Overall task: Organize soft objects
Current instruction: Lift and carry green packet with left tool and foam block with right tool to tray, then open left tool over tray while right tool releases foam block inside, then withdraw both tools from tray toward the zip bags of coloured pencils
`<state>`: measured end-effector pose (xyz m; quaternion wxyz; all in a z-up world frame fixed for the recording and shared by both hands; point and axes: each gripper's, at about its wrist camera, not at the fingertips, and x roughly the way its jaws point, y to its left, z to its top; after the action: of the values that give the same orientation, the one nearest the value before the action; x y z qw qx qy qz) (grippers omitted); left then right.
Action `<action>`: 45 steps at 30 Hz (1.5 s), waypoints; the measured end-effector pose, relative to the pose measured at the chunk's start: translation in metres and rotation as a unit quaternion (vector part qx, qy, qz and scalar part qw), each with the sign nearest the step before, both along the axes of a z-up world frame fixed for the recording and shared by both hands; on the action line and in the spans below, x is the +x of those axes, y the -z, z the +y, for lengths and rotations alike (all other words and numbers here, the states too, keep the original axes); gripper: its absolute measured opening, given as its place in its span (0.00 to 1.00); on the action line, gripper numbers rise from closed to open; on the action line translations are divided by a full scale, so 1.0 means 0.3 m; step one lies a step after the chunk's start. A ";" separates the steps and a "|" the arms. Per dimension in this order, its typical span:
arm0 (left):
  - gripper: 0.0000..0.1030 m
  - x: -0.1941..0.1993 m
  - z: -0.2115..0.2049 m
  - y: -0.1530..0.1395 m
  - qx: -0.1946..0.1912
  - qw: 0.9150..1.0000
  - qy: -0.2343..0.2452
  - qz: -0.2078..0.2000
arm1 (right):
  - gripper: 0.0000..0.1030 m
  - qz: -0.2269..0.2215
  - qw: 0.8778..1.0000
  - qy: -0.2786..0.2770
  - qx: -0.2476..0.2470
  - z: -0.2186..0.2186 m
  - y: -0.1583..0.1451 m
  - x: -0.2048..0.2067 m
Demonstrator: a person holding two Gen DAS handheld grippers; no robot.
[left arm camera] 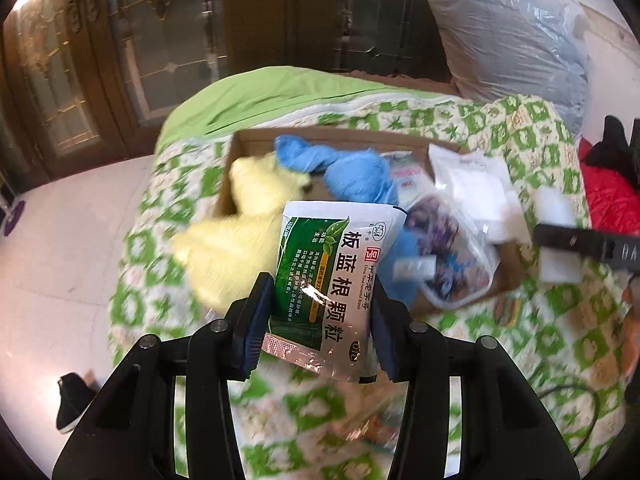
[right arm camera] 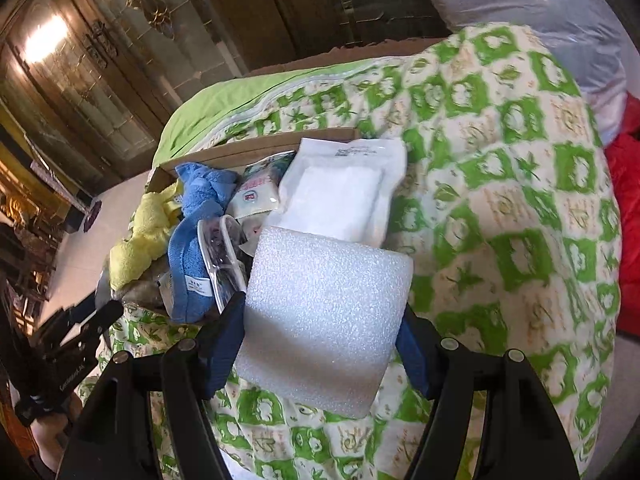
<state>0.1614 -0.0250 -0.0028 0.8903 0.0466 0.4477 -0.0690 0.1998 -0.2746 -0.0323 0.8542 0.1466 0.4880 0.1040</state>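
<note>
We hold the sachet (left arm camera: 326,296) in the left hand-held gripper (left arm camera: 320,320) and the foam (right arm camera: 324,320) in the right hand-held gripper (right arm camera: 320,344), both clamped, box (left arm camera: 256,140) at 12 o'clock.

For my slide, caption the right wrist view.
Right tongs hold a white foam block above the green quilt, beside a cardboard box of towels.

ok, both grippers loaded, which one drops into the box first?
Probably left. Its gripper holds the sachet just short of the box. The right gripper, holding foam, sits off its near corner.
</note>
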 end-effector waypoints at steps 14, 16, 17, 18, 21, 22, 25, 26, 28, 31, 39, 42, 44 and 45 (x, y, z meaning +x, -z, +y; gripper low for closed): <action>0.44 0.304 -0.053 0.038 0.017 1.000 -0.020 0.011 | 0.69 -0.001 1.000 -0.004 -0.018 0.050 0.009 0.255; 0.44 0.331 -0.059 0.035 0.030 0.999 -0.018 0.009 | 0.69 0.001 1.000 -0.004 -0.018 0.056 0.022 0.276; 0.44 0.345 -0.062 0.030 0.033 0.999 -0.017 0.009 | 0.69 0.002 1.000 -0.005 -0.017 0.060 0.029 0.283; 0.44 0.354 -0.066 0.021 0.031 0.999 -0.015 0.008 | 0.69 0.002 1.000 -0.005 -0.014 0.063 0.035 0.287; 0.44 0.384 -0.084 -0.002 0.033 0.999 -0.014 0.002 | 0.69 -0.006 1.000 -0.009 -0.006 0.078 0.045 0.290; 0.44 0.394 -0.091 -0.002 0.036 0.999 -0.013 0.005 | 0.69 -0.008 1.000 -0.012 -0.005 0.083 0.049 0.291; 0.44 0.412 -0.103 0.020 0.048 0.999 -0.013 0.018 | 0.69 -0.009 1.000 -0.013 -0.004 0.087 0.052 0.296; 0.44 0.415 -0.106 0.032 0.052 0.998 -0.013 0.022 | 0.70 -0.009 1.000 -0.011 -0.003 0.085 0.053 0.300; 0.48 0.416 -0.105 0.048 0.055 0.998 -0.017 0.027 | 0.70 -0.007 1.000 -0.009 -0.003 0.081 0.054 0.303; 0.56 0.418 -0.095 0.057 0.047 0.998 -0.027 0.035 | 0.77 -0.003 1.000 -0.011 0.000 0.079 0.057 0.307; 0.70 0.339 -0.075 -0.030 0.039 0.999 -0.019 0.008 | 0.78 -0.010 1.000 -0.012 0.009 0.060 0.023 0.264; 0.70 0.234 -0.051 -0.060 0.035 0.999 -0.012 -0.001 | 0.78 -0.006 1.000 -0.010 0.018 0.028 0.011 0.212; 0.70 0.139 -0.032 -0.055 0.027 1.000 -0.013 -0.001 | 0.78 -0.001 1.000 -0.009 0.022 -0.002 0.008 0.168; 0.70 0.089 -0.021 -0.045 0.023 1.000 -0.014 0.003 | 0.78 0.003 1.000 -0.007 0.024 -0.015 0.009 0.146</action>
<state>0.1881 -0.0314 0.0107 0.8885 0.0606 0.4524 -0.0460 0.2435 -0.2791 -0.0349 0.8482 0.1638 0.4889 0.1209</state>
